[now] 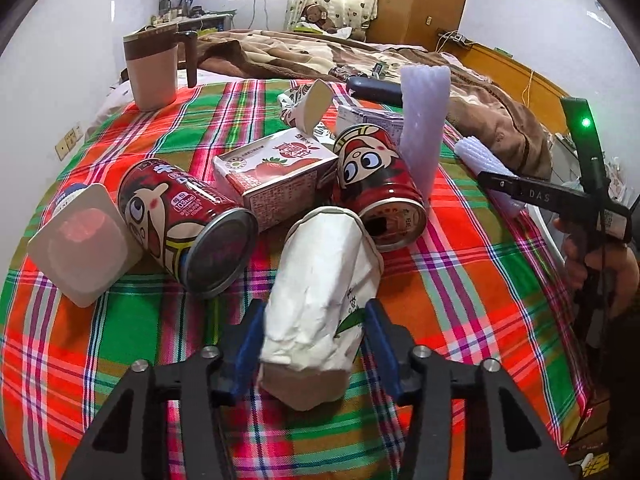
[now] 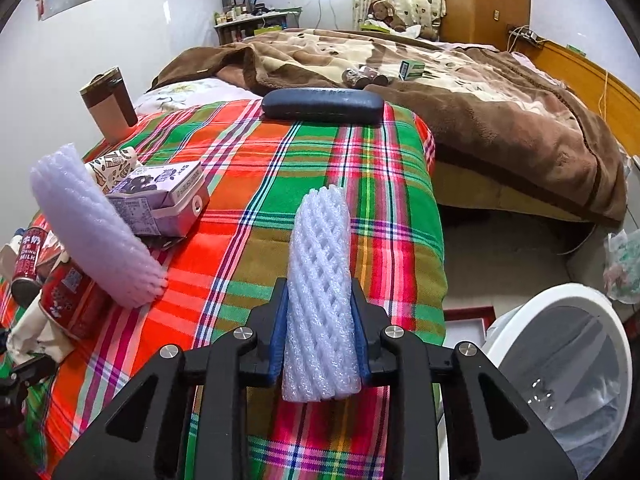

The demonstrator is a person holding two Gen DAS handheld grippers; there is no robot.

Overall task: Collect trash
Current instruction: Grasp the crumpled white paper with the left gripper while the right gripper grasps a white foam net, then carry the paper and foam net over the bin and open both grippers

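Right wrist view: the right claw (image 2: 322, 320) pinches a feather-light, squashy foam net sleeve (image 2: 322, 280) mid-length, while the left claw (image 1: 316, 334) squeezes a crumpled paper cup (image 1: 320, 296), easily crushed.

On the plaid cloth (image 1: 460, 280), the strawberry carton (image 1: 276, 176) is the landmark: 1 can (image 1: 184, 224) lies to its left, another can (image 1: 380, 188) to its right, and a crumpled paper cup (image 1: 320, 288) in front. A mug (image 1: 152, 68) stands far behind-left, a foam sleeve (image 1: 424, 128) leans right of the right can, and the bed blanket (image 1: 480, 100) lies beyond.
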